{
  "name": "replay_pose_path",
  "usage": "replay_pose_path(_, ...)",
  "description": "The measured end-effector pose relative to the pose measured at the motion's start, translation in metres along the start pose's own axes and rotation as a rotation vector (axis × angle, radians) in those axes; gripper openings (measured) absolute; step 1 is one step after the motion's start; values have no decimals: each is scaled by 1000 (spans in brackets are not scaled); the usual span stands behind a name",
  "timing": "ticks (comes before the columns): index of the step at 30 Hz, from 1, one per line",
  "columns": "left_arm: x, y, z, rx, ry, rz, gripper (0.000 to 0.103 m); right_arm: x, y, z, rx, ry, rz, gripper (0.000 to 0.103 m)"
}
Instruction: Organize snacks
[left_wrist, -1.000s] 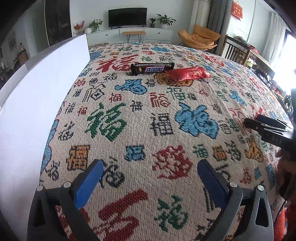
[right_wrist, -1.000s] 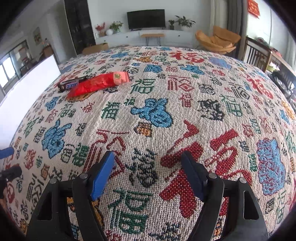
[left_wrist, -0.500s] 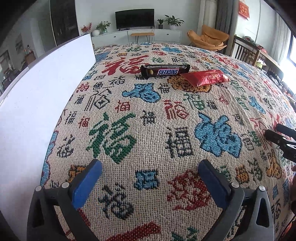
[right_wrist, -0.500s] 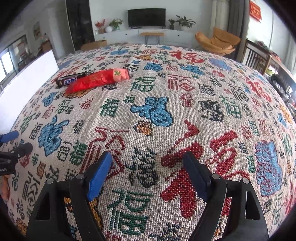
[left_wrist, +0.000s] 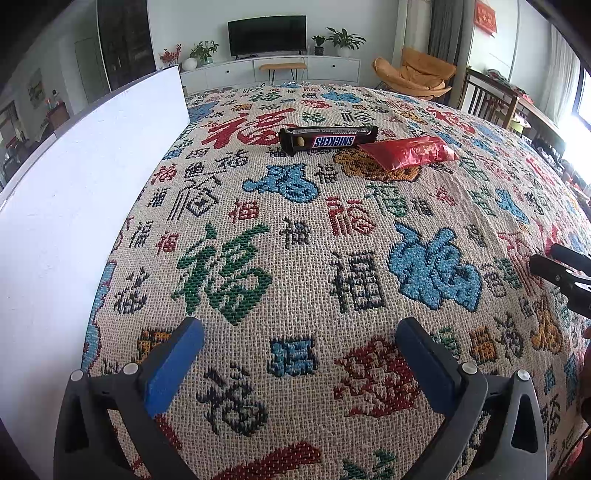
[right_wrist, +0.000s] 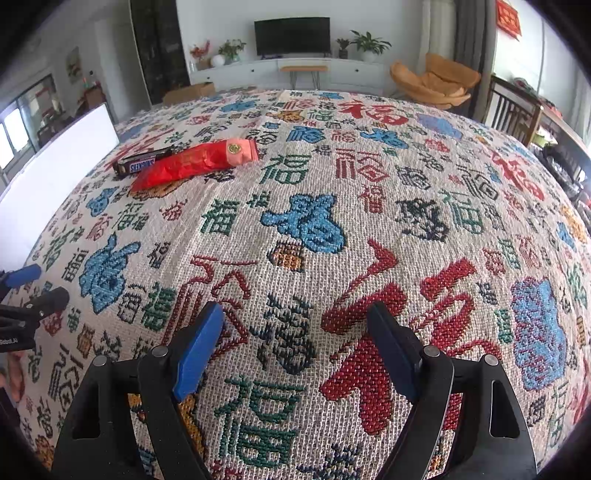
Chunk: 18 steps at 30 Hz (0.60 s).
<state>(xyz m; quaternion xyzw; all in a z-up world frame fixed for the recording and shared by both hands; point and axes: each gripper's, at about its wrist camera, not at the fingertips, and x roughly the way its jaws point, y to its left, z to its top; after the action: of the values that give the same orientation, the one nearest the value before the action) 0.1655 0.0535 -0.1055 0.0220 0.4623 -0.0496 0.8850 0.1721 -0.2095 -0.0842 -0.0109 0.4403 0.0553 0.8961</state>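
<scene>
Both my left claw (left_wrist: 299, 354) and right claw (right_wrist: 295, 339) gape empty. Upper-centre, the Snickers bar (left_wrist: 328, 139) looks stiff; I'd pinch across its middle. The red packet (left_wrist: 410, 152) seems crinkly and soft.

The cloth (left_wrist: 295, 258) lies bare through the middle and lower frame of both views, so a gripper can pass there freely. In the left view a white board (left_wrist: 92, 184) closes the left side. At the upper centre the bar (left_wrist: 328, 139) and the red packet (left_wrist: 410, 152) lie just beside each other.
</scene>
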Motion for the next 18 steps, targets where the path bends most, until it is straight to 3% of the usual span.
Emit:
replay_pose_path(5,10,-2,32,117,150,-36,103,-1,-2,0,9,-3,12,83)
replay_pose_path(9,9,-2,91,249,60,27,103,-1,-4,0,20,-7,27,83)
replay_pose_path(13,46,-3,142,366,119,30,103,-2,-6,0,31,-11,42,84)
replay_pose_path(18,86,-17,170,444,143,31,99,-2,-9,0,44,-16,61,84)
